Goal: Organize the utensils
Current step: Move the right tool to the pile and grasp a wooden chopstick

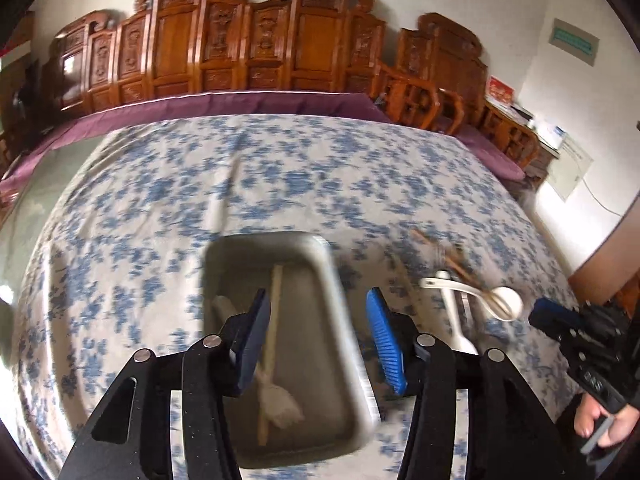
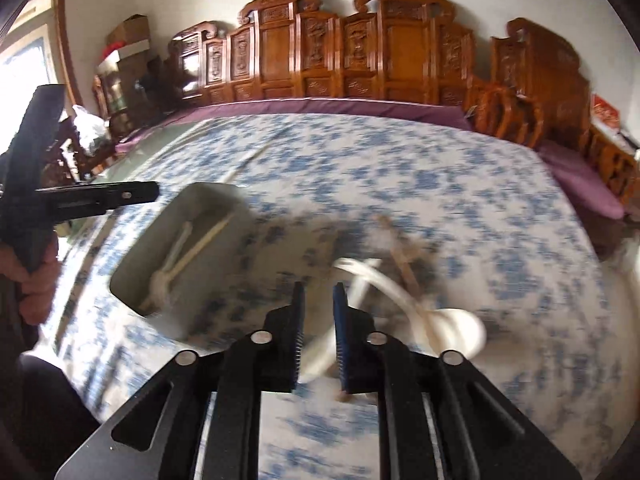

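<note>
My left gripper (image 1: pixel 318 344) hangs over the grey tray (image 1: pixel 340 280) with its jaws about halfway apart and nothing between them. A white spoon (image 1: pixel 276 400) and a wooden chopstick (image 1: pixel 272 320) lie in the tray already. My right gripper (image 2: pixel 318 336) is only slightly parted, empty, above the loose pile on the flowery tablecloth (image 2: pixel 440 184): white spoons (image 2: pixel 456 332) and brown chopsticks (image 2: pixel 404 264), all blurry.

Soft daylight is coming in from a window (image 2: pixel 24 60) at far left; motion blur is smearing the floral cloth (image 1: pixel 320 168), fisheye bending the edges.
</note>
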